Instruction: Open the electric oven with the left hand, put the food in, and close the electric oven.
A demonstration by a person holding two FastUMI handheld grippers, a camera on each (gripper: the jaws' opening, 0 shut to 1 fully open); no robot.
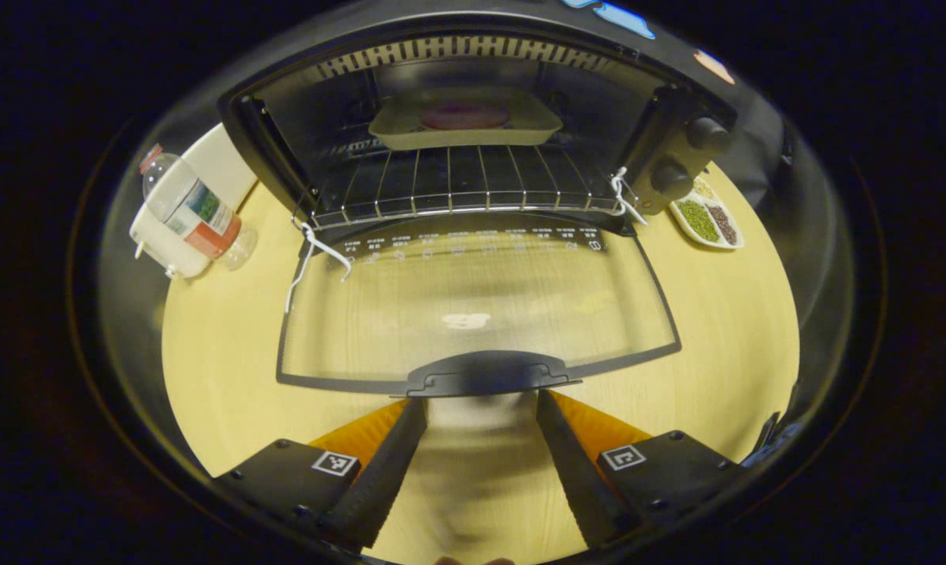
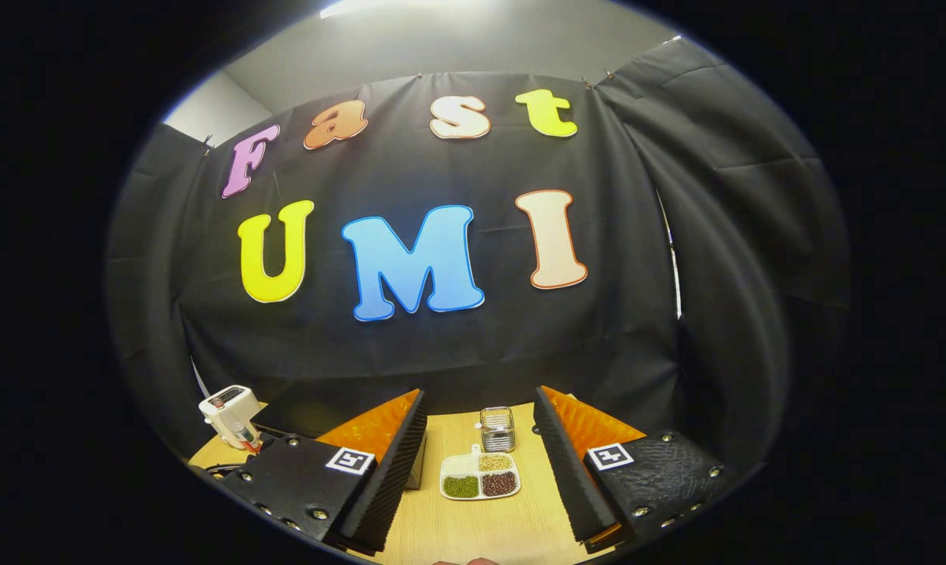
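The black electric oven (image 1: 677,102) stands with its glass door (image 1: 473,306) folded down flat toward me. On the wire rack (image 1: 457,188) inside rests a pale tray (image 1: 465,125) holding a reddish piece of food (image 1: 463,116). My left gripper (image 1: 481,463) is open just in front of the door's dark handle (image 1: 485,373), with nothing between its fingers. My right gripper (image 2: 479,471) is open too and is raised, facing the booth's wall over the table's far side.
A plastic bottle (image 1: 191,208) lies on a white container left of the oven. A white divided dish of beans (image 1: 707,220) (image 2: 479,476) sits right of the oven, with a small metal-framed jar (image 2: 496,428) behind it. A white device (image 2: 230,412) stands at the left. Wooden table (image 1: 724,329).
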